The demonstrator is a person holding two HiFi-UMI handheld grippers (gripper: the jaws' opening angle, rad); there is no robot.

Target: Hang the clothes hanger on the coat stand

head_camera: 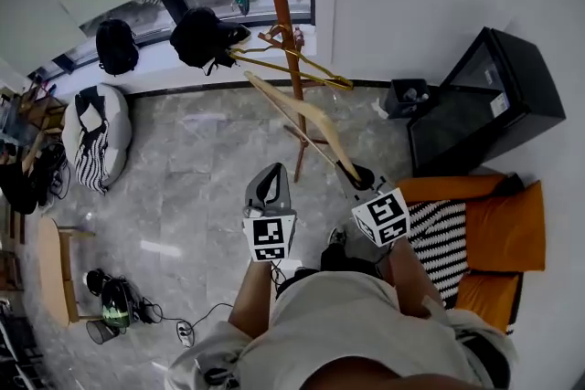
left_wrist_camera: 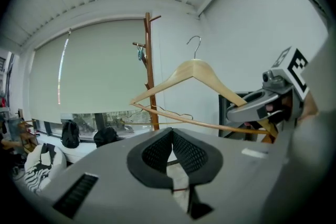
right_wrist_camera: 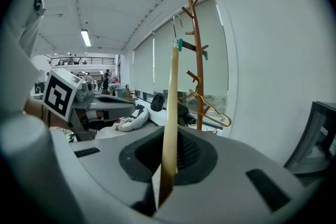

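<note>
While a person stands on a grey marble floor (head_camera: 192,187) beside a white wall, the head view looks steeply down over both arms. A tall brown wooden coat stand (head_camera: 280,5) rises near the window, just ahead of the person. A gold wire hanger (head_camera: 302,64) already hangs from one of its lower pegs.

Between the person and the stand, a pale wooden clothes hanger (head_camera: 302,119) is held in the air, well short of the pegs. It slants up from the right gripper (head_camera: 356,178) toward the stand's pole.

The right gripper view shows this gripper (right_wrist_camera: 169,165) clamped on the tip of one hanger arm, with the wood running straight up between its pads. The left gripper (head_camera: 270,183) is beside it, holding nothing. Its own view shows the jaws (left_wrist_camera: 172,144) pressed together with no gap.

From the left gripper view, the hanger's thin metal hook (left_wrist_camera: 195,44) stands at the top, pointing up. It is level with the stand's upper pegs but apart from them.

The hanger looks light and stiff, so it should keep its shape. Its smooth wood, pinched only at one far end, may pivot or slip in the pads as it swings. A hold nearer the neck under the hook would probably steady it better. The wire hook is the only part that needs to go over a peg.
</note>
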